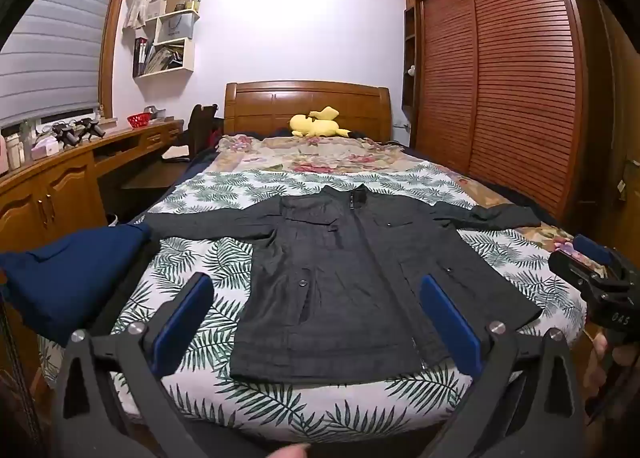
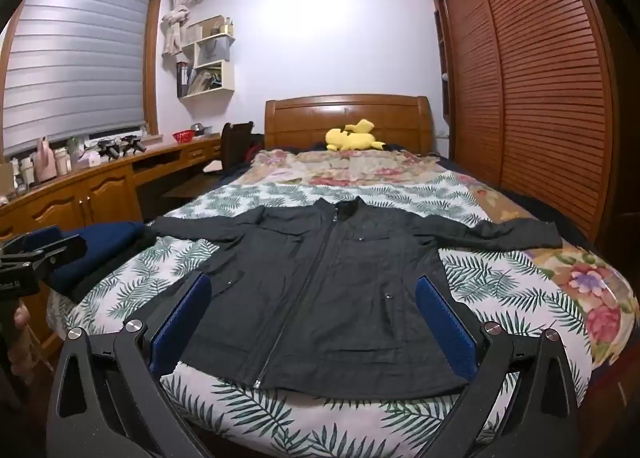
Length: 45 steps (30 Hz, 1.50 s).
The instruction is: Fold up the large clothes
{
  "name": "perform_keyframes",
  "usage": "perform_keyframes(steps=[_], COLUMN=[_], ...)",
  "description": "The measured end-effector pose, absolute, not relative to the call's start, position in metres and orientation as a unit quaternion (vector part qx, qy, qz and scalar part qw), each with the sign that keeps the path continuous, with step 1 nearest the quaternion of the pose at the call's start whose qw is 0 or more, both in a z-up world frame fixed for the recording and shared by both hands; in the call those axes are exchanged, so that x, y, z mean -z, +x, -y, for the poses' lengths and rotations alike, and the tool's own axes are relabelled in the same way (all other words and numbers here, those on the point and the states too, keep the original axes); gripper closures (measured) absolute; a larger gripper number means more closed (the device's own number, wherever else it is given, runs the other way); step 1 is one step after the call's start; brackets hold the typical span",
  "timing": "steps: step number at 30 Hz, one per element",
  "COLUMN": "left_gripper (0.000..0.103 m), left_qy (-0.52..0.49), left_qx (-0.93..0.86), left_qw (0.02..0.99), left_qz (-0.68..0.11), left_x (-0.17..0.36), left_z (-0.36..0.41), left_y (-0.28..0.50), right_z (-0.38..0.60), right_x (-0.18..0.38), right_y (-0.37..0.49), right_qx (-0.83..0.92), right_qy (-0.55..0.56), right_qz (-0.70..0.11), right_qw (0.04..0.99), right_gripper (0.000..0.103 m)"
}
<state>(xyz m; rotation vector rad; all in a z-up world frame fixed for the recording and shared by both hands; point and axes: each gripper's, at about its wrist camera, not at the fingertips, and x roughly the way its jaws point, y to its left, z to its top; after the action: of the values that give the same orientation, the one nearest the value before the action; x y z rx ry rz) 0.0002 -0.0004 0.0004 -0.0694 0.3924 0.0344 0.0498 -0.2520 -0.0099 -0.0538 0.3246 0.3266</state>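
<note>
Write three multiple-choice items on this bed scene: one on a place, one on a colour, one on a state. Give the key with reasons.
1. Where is the plush?
A. by the headboard
B. on the jacket
C. on the desk

2. What colour is the folded cloth beside the jacket's sleeve?
A. red
B. navy
C. white

3. How does the jacket lie?
A. folded in half
B. rolled up
C. spread flat, zipped, sleeves out

Key: 1 A, it lies at the bed's far end under the headboard; 2 B, the cloth is dark blue; 3 C, both sleeves stretch sideways and the front is closed.

Dark grey zip-up jacket (image 2: 328,290), spread flat face-up, sleeves outstretched, collar away, on leaf-print bedspread (image 2: 248,410)
</note>
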Motion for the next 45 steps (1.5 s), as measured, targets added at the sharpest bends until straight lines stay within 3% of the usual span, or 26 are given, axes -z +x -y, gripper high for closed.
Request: perform_keyframes(steps=[45], left_gripper=[0.0], left_qy=[-0.02], left_qx=[-0.025], left_qw=[0.984], left_qz=[-0.176], left_x=[-0.009], left_z=[0.017], left_y=[-0.008], right_z=[0.25], right_x=[0.009], right_y=[0.046], right_qx=[-0.157], right_qy=[-0.024], right_qz=[-0.156], right_qw=[0.975], right_gripper=[0.0])
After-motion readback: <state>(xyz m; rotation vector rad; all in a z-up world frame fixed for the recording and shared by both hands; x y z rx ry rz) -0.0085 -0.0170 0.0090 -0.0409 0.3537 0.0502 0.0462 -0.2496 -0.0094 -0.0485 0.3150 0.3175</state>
